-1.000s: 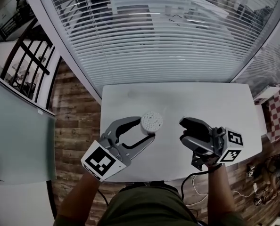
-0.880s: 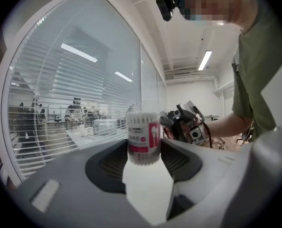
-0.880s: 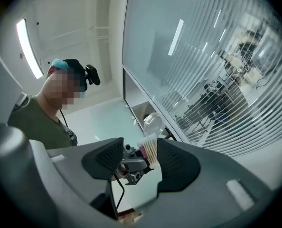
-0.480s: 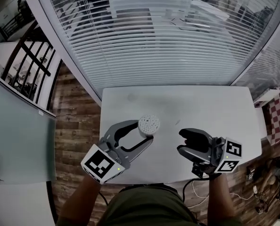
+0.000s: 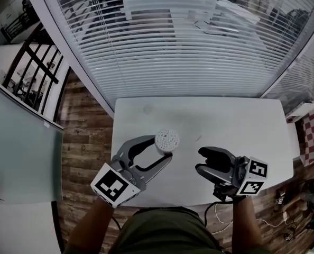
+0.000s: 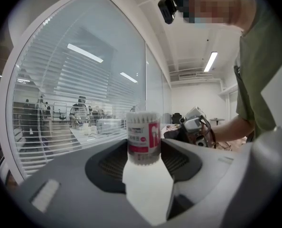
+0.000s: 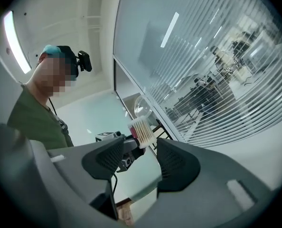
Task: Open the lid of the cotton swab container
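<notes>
The cotton swab container (image 5: pixel 167 141) is a small round tub with a red and white label (image 6: pixel 143 137). It stands upright on the white table (image 5: pixel 225 120), left of the middle, and white swab heads show at its top. My left gripper (image 5: pixel 163 148) is open, and the tub stands between its two fingertips. My right gripper (image 5: pixel 199 160) is open and empty. It hovers to the right of the tub, well apart from it and pointing toward it. In the right gripper view the tub (image 7: pixel 142 131) shows beyond the jaws, tilted in the picture.
A glass wall with slatted blinds (image 5: pixel 173 46) runs along the table's far edge. A small faint mark (image 5: pixel 198 138) lies on the table between the grippers. The near table edge is just under both grippers, and a cable (image 5: pixel 214 211) hangs below the right one.
My right gripper has drawn back a little toward the near table edge. The left gripper and the container have kept their places.
</notes>
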Motion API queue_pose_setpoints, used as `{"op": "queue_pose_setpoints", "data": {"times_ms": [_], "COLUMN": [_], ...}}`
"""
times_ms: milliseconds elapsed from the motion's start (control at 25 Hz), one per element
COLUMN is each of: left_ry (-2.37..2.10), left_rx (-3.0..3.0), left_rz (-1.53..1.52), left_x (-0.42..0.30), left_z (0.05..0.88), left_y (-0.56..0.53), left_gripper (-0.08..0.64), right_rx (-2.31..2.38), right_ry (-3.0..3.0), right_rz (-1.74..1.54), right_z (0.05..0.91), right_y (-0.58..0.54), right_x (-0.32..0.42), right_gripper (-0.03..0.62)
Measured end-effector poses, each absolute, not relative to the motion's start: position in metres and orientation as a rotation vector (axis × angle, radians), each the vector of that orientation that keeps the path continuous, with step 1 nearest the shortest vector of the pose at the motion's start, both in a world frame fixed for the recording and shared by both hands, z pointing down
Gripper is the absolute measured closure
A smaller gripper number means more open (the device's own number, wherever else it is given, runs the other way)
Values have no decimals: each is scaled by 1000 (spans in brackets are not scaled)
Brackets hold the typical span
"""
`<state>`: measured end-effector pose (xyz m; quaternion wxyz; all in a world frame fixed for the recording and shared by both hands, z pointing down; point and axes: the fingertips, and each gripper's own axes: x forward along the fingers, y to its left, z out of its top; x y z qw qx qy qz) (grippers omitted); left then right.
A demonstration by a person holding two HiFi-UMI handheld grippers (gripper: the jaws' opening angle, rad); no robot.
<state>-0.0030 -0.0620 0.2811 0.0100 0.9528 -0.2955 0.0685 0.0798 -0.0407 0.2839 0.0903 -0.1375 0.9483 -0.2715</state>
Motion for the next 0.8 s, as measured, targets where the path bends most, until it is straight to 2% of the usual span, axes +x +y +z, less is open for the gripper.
{"op": "queue_pose_setpoints", "data": {"times_ms": [120, 800], "left_ry": [-927, -941], "left_rx": [2972, 2952], "left_rz": [214, 231], "left_x": [-2, 4], "left_z": [282, 285], "left_y": [-63, -65], "left_gripper": [334, 334], "right_rx": [-421, -397], "right_ry": [2826, 2847], "right_rz": [-822, -867], "right_z": [288, 294], "right_y": [-42, -46], "right_x": [80, 79], "right_gripper": [377, 377]}}
